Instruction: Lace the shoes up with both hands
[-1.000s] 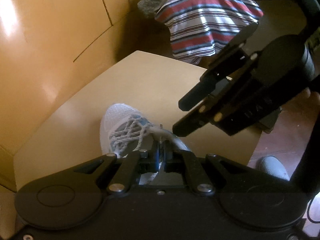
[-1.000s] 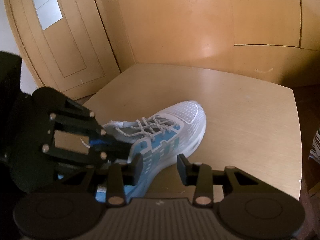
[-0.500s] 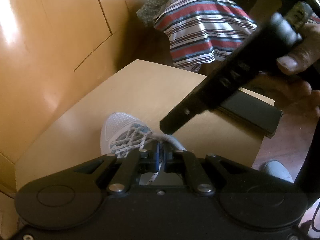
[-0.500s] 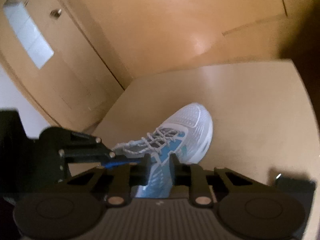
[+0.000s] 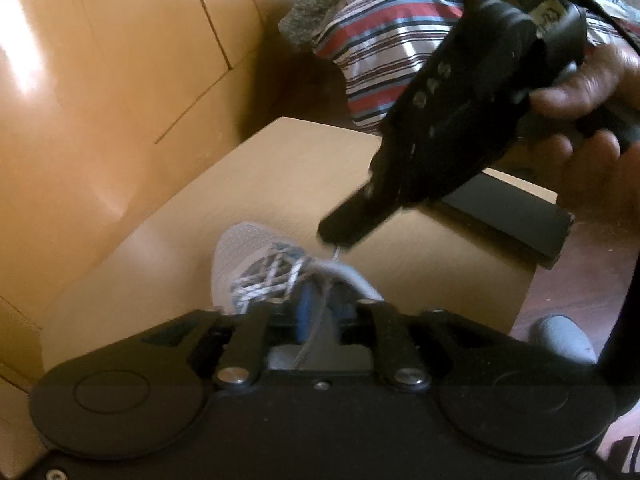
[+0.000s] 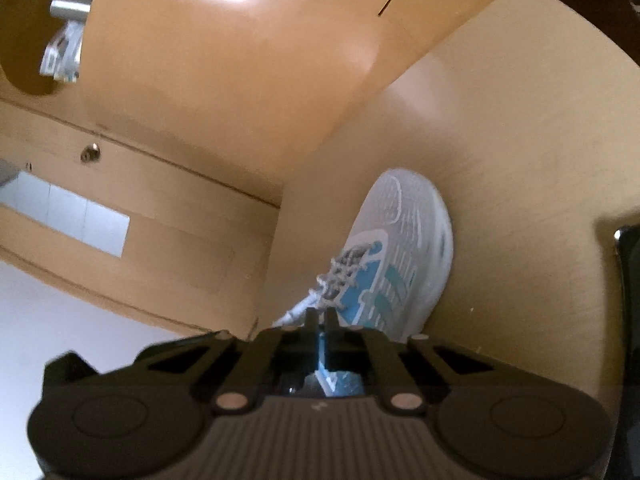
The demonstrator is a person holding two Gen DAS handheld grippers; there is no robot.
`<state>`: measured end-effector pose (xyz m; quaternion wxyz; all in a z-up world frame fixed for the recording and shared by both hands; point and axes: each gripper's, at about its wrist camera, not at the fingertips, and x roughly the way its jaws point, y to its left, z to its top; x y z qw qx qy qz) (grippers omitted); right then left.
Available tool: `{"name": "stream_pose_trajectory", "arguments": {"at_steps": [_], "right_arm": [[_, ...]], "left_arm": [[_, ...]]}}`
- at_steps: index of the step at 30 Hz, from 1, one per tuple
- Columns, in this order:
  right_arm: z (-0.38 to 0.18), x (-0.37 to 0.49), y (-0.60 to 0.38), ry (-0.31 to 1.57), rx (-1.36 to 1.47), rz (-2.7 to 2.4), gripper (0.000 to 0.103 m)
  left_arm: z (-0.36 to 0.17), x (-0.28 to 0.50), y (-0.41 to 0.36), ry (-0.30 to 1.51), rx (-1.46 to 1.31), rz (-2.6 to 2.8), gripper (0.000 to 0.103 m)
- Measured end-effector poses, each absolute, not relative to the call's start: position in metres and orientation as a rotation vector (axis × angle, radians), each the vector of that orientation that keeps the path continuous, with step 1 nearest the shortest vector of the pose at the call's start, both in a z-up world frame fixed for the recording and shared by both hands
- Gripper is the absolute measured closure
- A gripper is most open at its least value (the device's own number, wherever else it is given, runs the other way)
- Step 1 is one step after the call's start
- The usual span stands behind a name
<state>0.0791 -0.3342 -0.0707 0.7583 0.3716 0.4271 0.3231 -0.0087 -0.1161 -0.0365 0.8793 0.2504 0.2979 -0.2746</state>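
Note:
A white and blue sneaker (image 5: 244, 252) (image 6: 404, 240) with grey-white laces (image 5: 276, 276) lies on the light wooden table (image 5: 280, 176). My left gripper (image 5: 320, 306) sits just behind the shoe's collar. Its jaws are opening, and a thin lace strand (image 5: 314, 334) runs loose between them without being pressed. My right gripper (image 5: 340, 236), held by a hand (image 5: 592, 80), comes down from the upper right. It is shut on the thin lace end just above the collar. In the right wrist view my right gripper (image 6: 320, 318) has its fingers together at the shoe's heel end.
A flat black object (image 5: 512, 216) (image 6: 628, 272) lies at the table's right edge. Wooden panels (image 5: 120, 80) close off the far side. A striped cloth (image 5: 380, 48) lies beyond the table, a grey shoe (image 5: 560, 336) on the floor, and a door handle (image 6: 68, 8) at upper left.
My right gripper rolled over, came down towards the shoe's collar and closed on the lace. My left gripper's jaws, shut on the lace before, have parted. The left hand stayed put.

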Motion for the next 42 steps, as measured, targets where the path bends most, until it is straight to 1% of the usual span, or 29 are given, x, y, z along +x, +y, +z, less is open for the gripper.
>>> {"name": "stream_pose_trajectory", "arguments": {"at_steps": [1,2,3,6,10,14,17,21,22,23,25,26,29,34,38,40,42], "right_arm": [[-0.067,0.079,-0.341,0.904,0.815,0.687,0.101],[-0.063,0.079,-0.348,0.877,0.821,0.670,0.101],[-0.061,0.079,-0.353,0.857,0.824,0.656,0.101],[-0.041,0.079,-0.388,0.712,0.824,0.523,0.101],[0.001,0.065,-0.432,0.463,0.645,0.232,0.101],[0.025,0.051,-0.457,0.299,0.510,0.031,0.101],[0.018,0.051,-0.462,0.337,0.492,-0.016,0.100],[0.021,0.051,-0.452,0.340,0.405,-0.040,0.100],[0.018,0.053,-0.449,0.382,0.389,-0.003,0.099],[0.017,0.053,-0.446,0.390,0.400,0.016,0.094],[0.019,0.051,-0.442,0.392,0.413,0.068,0.071],[0.021,0.051,-0.434,0.392,0.392,0.117,0.059],[0.022,0.052,-0.413,0.418,0.349,0.182,0.059],[0.016,0.054,-0.387,0.479,0.299,0.276,0.058],[0.009,0.047,-0.356,0.539,0.243,0.370,0.050],[0.004,0.041,-0.336,0.565,0.198,0.429,0.050],[-0.001,0.032,-0.313,0.590,0.124,0.497,0.051]], "left_arm": [[-0.035,-0.010,-0.114,0.613,0.518,-0.572,0.064],[-0.032,-0.012,-0.112,0.606,0.511,-0.576,0.063],[-0.031,-0.013,-0.110,0.601,0.508,-0.578,0.063],[-0.028,-0.017,-0.106,0.593,0.513,-0.571,0.063],[-0.030,-0.016,-0.104,0.607,0.523,-0.568,0.063],[-0.031,-0.017,-0.103,0.614,0.532,-0.565,0.062],[-0.031,-0.019,-0.101,0.612,0.530,-0.558,0.062],[-0.034,-0.020,-0.097,0.617,0.547,-0.535,0.061],[-0.034,-0.020,-0.096,0.619,0.543,-0.526,0.060],[-0.035,-0.019,-0.094,0.626,0.529,-0.516,0.058],[-0.035,-0.015,-0.088,0.642,0.494,-0.498,0.055],[-0.034,-0.013,-0.084,0.658,0.464,-0.493,0.054],[-0.033,-0.008,-0.076,0.696,0.400,-0.479,0.054],[-0.034,-0.012,-0.070,0.713,0.387,-0.451,0.055],[-0.032,-0.014,-0.064,0.725,0.323,-0.455,0.055],[-0.031,-0.016,-0.060,0.731,0.275,-0.480,0.055],[-0.029,-0.020,-0.064,0.701,0.315,-0.482,0.055]]}}
